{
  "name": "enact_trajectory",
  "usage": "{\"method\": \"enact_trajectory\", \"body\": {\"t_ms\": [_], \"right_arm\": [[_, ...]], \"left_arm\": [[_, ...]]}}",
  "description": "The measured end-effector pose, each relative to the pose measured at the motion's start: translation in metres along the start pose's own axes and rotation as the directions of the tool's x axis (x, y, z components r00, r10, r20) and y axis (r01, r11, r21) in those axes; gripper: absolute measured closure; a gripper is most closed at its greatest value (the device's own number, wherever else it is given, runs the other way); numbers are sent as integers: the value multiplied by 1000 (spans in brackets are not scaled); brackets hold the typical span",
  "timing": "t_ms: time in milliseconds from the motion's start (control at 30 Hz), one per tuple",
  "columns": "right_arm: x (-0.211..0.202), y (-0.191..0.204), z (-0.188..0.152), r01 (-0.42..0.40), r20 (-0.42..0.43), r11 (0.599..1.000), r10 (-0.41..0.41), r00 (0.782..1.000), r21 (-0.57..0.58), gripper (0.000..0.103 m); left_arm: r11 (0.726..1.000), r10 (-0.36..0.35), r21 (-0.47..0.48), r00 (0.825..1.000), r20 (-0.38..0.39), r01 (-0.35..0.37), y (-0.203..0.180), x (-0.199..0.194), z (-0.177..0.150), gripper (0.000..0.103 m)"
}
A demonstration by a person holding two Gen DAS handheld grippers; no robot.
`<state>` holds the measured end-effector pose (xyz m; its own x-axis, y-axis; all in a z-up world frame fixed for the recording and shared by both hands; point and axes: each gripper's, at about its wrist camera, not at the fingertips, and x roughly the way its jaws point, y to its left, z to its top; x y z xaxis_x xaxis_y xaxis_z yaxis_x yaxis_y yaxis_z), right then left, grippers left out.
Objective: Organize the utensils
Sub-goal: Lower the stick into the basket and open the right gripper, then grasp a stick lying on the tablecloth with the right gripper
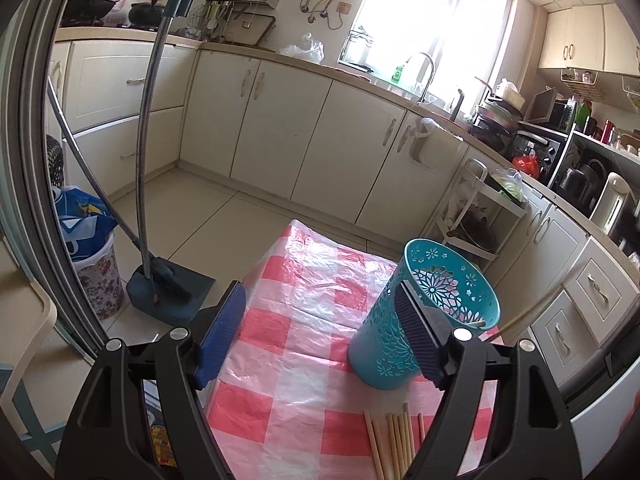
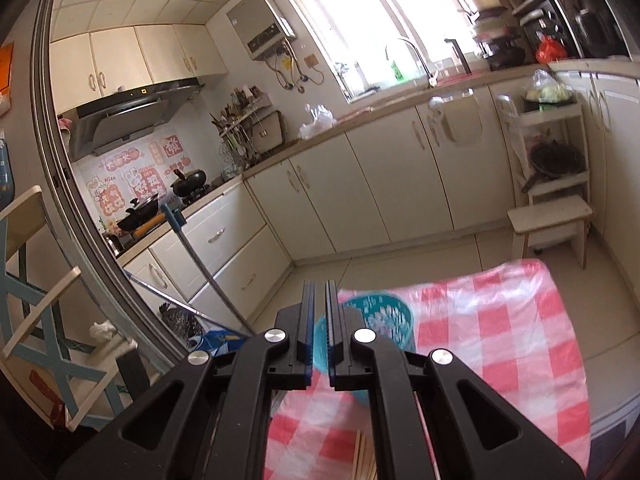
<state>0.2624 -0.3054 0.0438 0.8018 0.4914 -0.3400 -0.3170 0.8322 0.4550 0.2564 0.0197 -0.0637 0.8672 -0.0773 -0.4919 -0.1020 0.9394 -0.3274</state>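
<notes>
tablecloth (image 1: 304, 340) lay bare left of the teal holder (image 1: 424, 320); my left gripper (image 1: 320, 336) gaped empty, right gripper (image 2: 319, 336) pinched shut, holding nothing.

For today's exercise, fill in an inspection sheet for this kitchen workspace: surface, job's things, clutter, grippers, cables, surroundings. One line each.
Surface: table under a red-and-white checked plastic cover, wrinkled.
Job's things: teal holder upright on the table, one chopstick leaning out over its rim; loose chopsticks lying bundled at the near edge.
Clutter: nothing seen on the table besides these.
Grippers: left gripper open, its right finger close by the holder's wall, touch not clear; right gripper shut, nothing visible between its jaws, above the holder.
Cables: hoses and cords hanging under the water heater on the wall.
Surroundings: dustpan and bin on the floor, white cabinets, window.
</notes>
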Motion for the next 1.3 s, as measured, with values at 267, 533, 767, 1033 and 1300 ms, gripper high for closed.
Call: {"method": "enact_trajectory", "body": {"t_ms": [267,533,767,1033,1300], "right_arm": [[33,-8,18,84,-7,996,-84,996,-8,97],[47,-117,-107,323,-254,917,-262,931,236,44],[77,-185,-138,500,-420,810,-356,835,306,56],[145,-187,-134,645,-500,763,-540,677,49,54],[160,-181,-123,486,-503,838,-540,674,-249,95]], "left_arm": [[1000,1,-12,1000,-1,-1,2,0,1,30],[999,-4,-42,1000,-14,4,10,-1,1,30],[999,1,-47,1000,-31,-2,12,3,1,29],[999,-9,-35,999,-51,8,8,7,1,29],[998,-16,-63,998,-61,12,15,7,2,29]]}}
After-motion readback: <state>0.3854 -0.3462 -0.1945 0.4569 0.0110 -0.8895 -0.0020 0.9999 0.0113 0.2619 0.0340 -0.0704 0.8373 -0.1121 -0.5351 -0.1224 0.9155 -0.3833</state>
